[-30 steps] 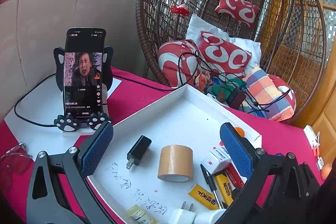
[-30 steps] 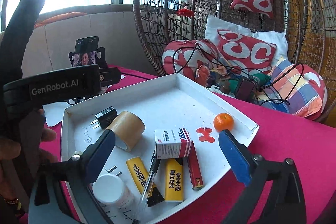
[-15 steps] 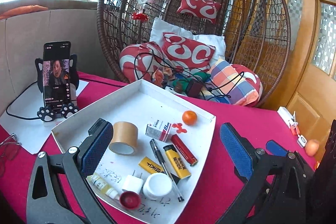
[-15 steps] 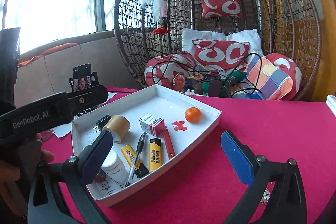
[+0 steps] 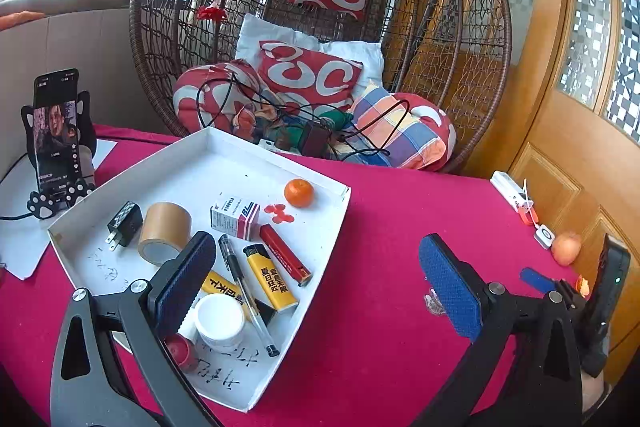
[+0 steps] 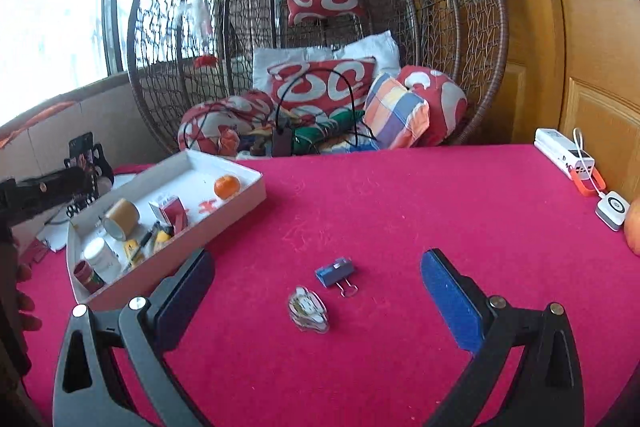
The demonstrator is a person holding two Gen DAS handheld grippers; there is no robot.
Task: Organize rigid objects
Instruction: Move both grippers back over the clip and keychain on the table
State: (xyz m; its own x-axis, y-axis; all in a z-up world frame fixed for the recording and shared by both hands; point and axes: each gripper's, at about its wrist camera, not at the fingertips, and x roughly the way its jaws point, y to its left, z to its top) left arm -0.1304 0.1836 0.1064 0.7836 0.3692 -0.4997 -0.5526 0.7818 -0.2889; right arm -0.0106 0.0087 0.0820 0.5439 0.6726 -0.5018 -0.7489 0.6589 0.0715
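A white tray [image 5: 200,155] on the red tablecloth holds a tape roll [image 5: 165,231], black charger [image 5: 125,223], small box [image 5: 235,215], orange [image 5: 298,192], red lighter [image 5: 285,255], yellow lighter [image 5: 272,277], pen [image 5: 244,287] and white jar [image 5: 220,321]. My left gripper [image 5: 316,287] hovers open above the tray's near right corner. My right gripper [image 6: 318,301] stands open over the cloth, with a blue binder clip [image 6: 335,271] and a small clear trinket [image 6: 308,309] lying between its fingers. The tray [image 6: 176,255] sits to its left.
A phone on a cat-paw stand [image 5: 56,139] stands left of the tray. A wicker hanging chair with cushions and cables [image 5: 320,87] fills the back. A power bank [image 6: 564,151], a small white device [image 6: 611,209] and a peach-coloured fruit [image 5: 566,247] lie at the right edge.
Both grippers have pulled back from the tray and swung right. The right gripper now looks at open cloth with the binder clip and trinket instead of the tray.
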